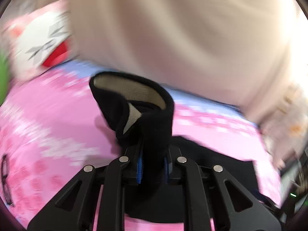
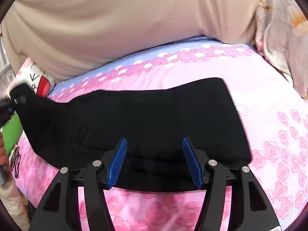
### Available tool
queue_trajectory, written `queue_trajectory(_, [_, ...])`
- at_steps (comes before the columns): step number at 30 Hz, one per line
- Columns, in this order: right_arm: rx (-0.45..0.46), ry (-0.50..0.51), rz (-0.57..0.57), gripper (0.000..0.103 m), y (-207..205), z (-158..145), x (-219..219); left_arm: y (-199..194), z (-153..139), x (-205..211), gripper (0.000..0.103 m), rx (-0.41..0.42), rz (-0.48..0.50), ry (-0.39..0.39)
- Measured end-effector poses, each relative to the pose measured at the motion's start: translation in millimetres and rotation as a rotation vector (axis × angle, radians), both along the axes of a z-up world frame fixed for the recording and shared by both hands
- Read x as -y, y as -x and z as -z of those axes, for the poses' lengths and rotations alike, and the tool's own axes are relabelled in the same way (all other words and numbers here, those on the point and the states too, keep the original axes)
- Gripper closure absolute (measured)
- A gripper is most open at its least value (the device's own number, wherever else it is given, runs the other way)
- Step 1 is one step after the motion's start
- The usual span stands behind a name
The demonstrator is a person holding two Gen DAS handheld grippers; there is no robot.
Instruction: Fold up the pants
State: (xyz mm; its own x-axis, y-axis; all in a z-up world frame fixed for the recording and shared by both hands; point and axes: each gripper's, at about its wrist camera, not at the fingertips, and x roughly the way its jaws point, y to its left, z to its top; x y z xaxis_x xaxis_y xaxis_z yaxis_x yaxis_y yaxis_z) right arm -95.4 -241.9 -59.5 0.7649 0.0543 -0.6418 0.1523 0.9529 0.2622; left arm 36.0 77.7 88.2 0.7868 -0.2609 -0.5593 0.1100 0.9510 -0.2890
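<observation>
our left gripper (image 1: pixel 152 165) pinches the black pants (image 2: pixel 134 123) end while the right gripper (image 2: pixel 154 161) hovers spread; next we carry that end across.

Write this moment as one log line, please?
left gripper: shut on black pants, hem lifted | right gripper: open over pants | pink bedsheet
</observation>
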Motion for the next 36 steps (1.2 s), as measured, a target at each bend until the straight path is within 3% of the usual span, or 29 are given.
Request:
queue_trajectory(3, [0.012,-0.019,0.017,0.043,7.8,1.3,13.6,11.3,-4.9,83.4,0.087,0.008,0.188,-0.06])
queue_trajectory(5, [0.009,-0.025,0.023,0.042,11.1,4.8,20.6,10.0,21.5,139.0,0.08,-0.06,0.295,-0.121])
queue_trajectory(7, [0.0,-0.021,0.031,0.042,13.1,8.8,26.7,7.4,57.3,176.0,0.073,-0.143,0.336,-0.193])
queue_trajectory(10, [-0.014,-0.017,0.036,0.042,17.2,12.7,35.2,15.6,96.9,197.3,0.072,-0.233,0.331,-0.292])
queue_trajectory(11, [-0.012,-0.021,0.035,0.042,19.4,12.3,37.6,23.6,97.5,193.9,0.07,-0.217,0.325,-0.3])
queue_trajectory(12, [-0.01,-0.025,0.031,0.041,21.1,10.7,39.8,34.0,92.3,187.2,0.057,-0.189,0.329,-0.294])
queue_trajectory(13, [-0.006,-0.026,0.031,0.04,22.0,9.3,40.1,41.1,85.0,177.8,0.041,-0.171,0.34,-0.27])
queue_trajectory(14, [0.002,-0.029,0.026,0.038,22.0,6.6,40.1,46.2,77.6,168.7,0.014,-0.149,0.33,-0.254])
queue_trajectory(16, [0.018,-0.085,-0.017,0.036,16.7,1.7,37.8,61.4,57.4,136.6,0.011,-0.047,0.251,-0.243])
queue_trajectory(18, [0.035,-0.182,-0.083,0.033,5.2,-1.5,33.7,67.2,41.3,109.9,0.011,0.003,0.174,-0.276])
queue_trajectory(20, [0.036,-0.243,-0.143,0.027,-6.8,-1.4,24.9,66.4,37.5,91.1,0.011,0.001,0.123,-0.279])
queue_trajectory(27, [-0.082,-0.36,-0.222,0.026,-56.6,23.0,-13.1,51.4,64.6,16.3,0.011,-0.106,-0.072,-0.314])
queue_trajectory(28, [-0.086,-0.342,-0.22,0.029,-59.9,25.2,-19.5,51.5,68.1,10.8,0.011,-0.115,-0.085,-0.321])
queue_trajectory(30, [-0.084,-0.28,-0.229,0.072,-65.1,24.1,-34.7,49.5,76.8,0.1,0.011,-0.146,-0.098,-0.306])
queue_trajectory(32, [-0.081,-0.257,-0.226,0.085,-69.7,17.3,-45.2,44.7,81.7,-6.2,0.011,-0.164,-0.105,-0.293])
queue_trajectory(36, [0.078,-0.213,-0.278,0.087,-53.1,-43.9,-53.3,44.9,78.6,-11.0,0.011,-0.158,-0.099,-0.271])
